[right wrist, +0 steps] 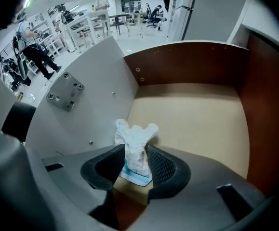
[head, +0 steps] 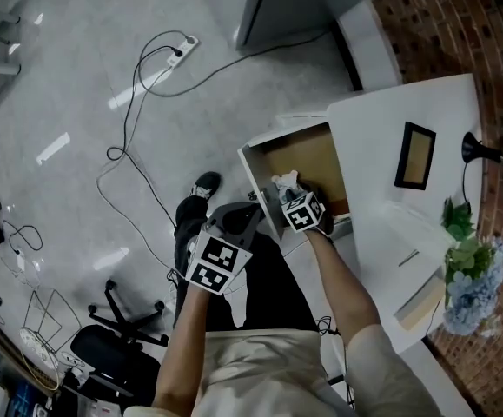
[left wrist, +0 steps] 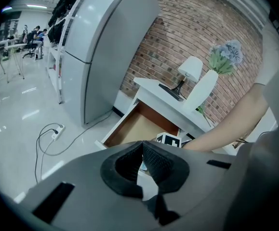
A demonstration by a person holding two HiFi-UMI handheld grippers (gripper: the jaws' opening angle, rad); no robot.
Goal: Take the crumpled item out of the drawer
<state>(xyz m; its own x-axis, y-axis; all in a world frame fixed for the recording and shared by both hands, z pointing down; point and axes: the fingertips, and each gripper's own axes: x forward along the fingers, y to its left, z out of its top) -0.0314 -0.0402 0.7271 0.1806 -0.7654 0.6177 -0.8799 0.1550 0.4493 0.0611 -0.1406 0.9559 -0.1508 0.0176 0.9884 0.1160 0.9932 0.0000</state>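
Drawer (head: 257, 179) is open & my R gripper (right wrist: 136, 152) is down in it, jaws wide, either side of the wad (right wrist: 135, 137) but not pinching yet, I reckon. Wad's on the drawer floor, so grip + lift-out remain. L gripper (left wrist: 142, 147) is clear of it, jaws closed, empty.

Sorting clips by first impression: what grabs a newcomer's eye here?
A white crumpled item lies in the open drawer, near its front wall, with the right gripper pointing down over it, a jaw on either side. The left gripper hangs shut and empty outside the drawer.
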